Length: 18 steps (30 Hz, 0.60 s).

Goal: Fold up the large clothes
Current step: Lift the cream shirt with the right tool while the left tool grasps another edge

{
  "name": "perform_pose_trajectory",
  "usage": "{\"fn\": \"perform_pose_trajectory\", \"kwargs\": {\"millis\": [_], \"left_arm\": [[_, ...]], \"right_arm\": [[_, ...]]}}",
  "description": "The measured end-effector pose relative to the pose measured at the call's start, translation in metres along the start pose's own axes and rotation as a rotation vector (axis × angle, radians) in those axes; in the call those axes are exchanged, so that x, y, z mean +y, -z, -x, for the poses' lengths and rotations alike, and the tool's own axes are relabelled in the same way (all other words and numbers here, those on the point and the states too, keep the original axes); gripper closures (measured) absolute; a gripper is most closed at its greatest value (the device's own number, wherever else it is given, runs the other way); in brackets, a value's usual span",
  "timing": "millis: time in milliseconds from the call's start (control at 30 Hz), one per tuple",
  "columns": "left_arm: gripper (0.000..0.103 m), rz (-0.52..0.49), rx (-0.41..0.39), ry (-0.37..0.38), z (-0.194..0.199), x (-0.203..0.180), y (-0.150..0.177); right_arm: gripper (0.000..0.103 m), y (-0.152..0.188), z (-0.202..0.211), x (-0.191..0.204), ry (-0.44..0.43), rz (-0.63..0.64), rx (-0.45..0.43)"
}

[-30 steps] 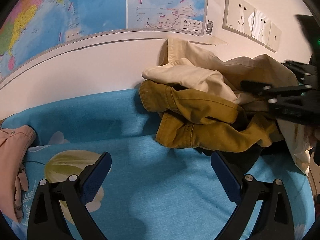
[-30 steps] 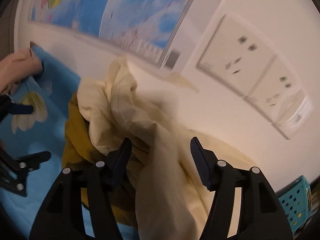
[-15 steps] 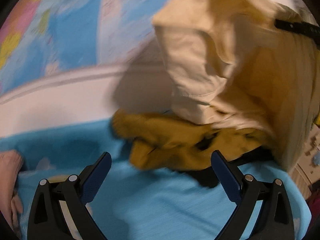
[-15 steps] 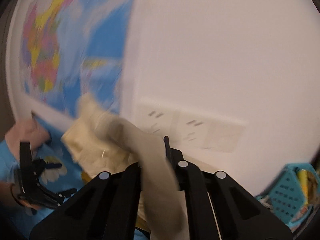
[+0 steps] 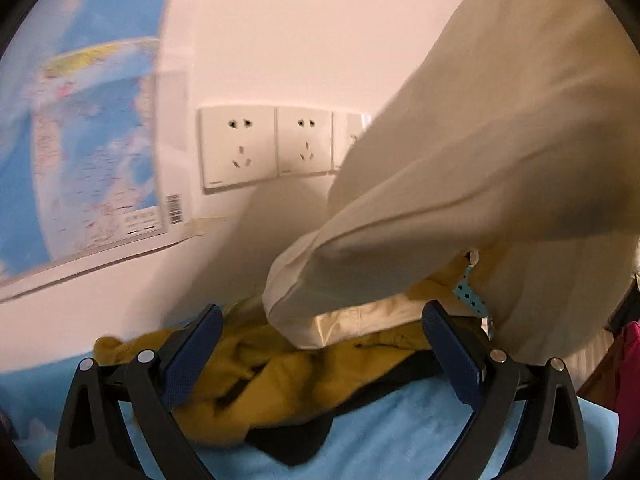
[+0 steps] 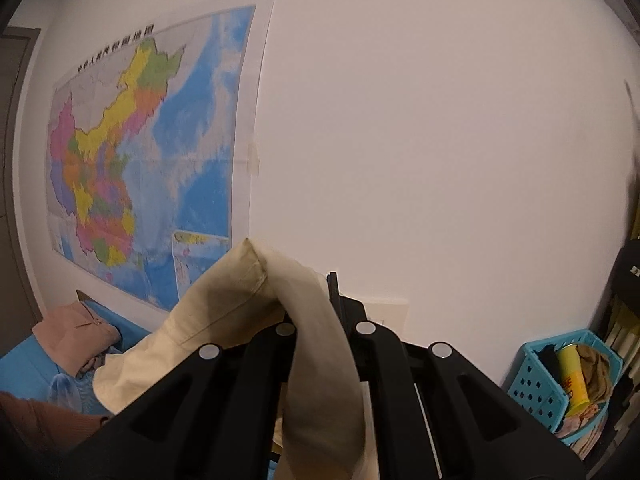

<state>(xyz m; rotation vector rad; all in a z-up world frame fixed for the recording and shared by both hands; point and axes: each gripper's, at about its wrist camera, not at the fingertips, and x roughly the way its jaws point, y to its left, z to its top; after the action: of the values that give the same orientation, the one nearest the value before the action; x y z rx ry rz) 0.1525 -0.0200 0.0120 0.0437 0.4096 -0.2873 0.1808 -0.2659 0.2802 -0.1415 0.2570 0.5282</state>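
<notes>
A cream garment (image 5: 460,184) hangs lifted from the upper right of the left wrist view, its hem low over a mustard-yellow garment (image 5: 256,372) and a dark piece of cloth (image 5: 292,440) on the blue bed sheet (image 5: 400,432). My left gripper (image 5: 320,356) is open, its blue pads on either side of the hanging hem, touching nothing. In the right wrist view my right gripper (image 6: 320,300) is shut on the cream garment (image 6: 320,360), which drapes over and between its black fingers, held high before the white wall.
A wall map (image 6: 140,152) and a row of wall sockets (image 5: 264,144) are behind the bed. A folded pink garment (image 6: 76,336) lies at the far left on the sheet. A blue perforated basket (image 6: 560,384) with odds and ends stands at the right. A brown sleeve (image 6: 44,416) shows low left.
My right gripper closed on the cream garment and rose, pulling it off the pile. My left gripper, still open, swung right toward the sockets and the hanging cloth.
</notes>
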Motion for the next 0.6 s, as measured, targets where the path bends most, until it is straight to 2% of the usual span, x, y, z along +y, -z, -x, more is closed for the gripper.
{"fn": "perform_pose_trajectory", "kwargs": {"millis": [33,67,100,133,167,233,333,467,600], "left_arm": [[0.007,0.020,0.011,0.027,-0.009,0.005,-0.004],[0.012,0.033,0.013,0.051,-0.018,0.006,-0.008],[0.019,0.034,0.011,0.039,-0.023,0.008,-0.010],[0.042,0.034,0.009,0.038,-0.027,0.010,-0.013],[0.079,0.045,0.013,0.077,-0.031,0.011,-0.018],[0.101,0.073,0.026,0.154,-0.032,0.013,-0.031],[0.102,0.108,-0.081,0.197,-0.006,0.018,-0.059],[0.102,0.112,-0.207,0.269,0.050,0.022,-0.101],[0.102,0.105,-0.386,0.299,0.133,0.023,-0.135]], "right_arm": [[0.101,-0.001,0.004,-0.002,-0.002,-0.005,-0.003],[0.101,-0.002,0.012,-0.005,0.004,-0.006,-0.012],[0.101,-0.003,0.019,-0.007,0.010,-0.004,-0.021],[0.101,-0.004,0.022,-0.007,0.012,-0.008,-0.026],[0.101,-0.005,0.028,-0.009,0.013,-0.014,-0.032],[0.101,-0.009,0.041,-0.011,0.038,-0.013,-0.050],[0.101,-0.019,0.065,-0.013,0.050,-0.019,-0.081],[0.101,-0.043,0.121,-0.008,0.061,-0.015,-0.176],[0.101,-0.066,0.188,0.011,0.044,0.002,-0.307]]}}
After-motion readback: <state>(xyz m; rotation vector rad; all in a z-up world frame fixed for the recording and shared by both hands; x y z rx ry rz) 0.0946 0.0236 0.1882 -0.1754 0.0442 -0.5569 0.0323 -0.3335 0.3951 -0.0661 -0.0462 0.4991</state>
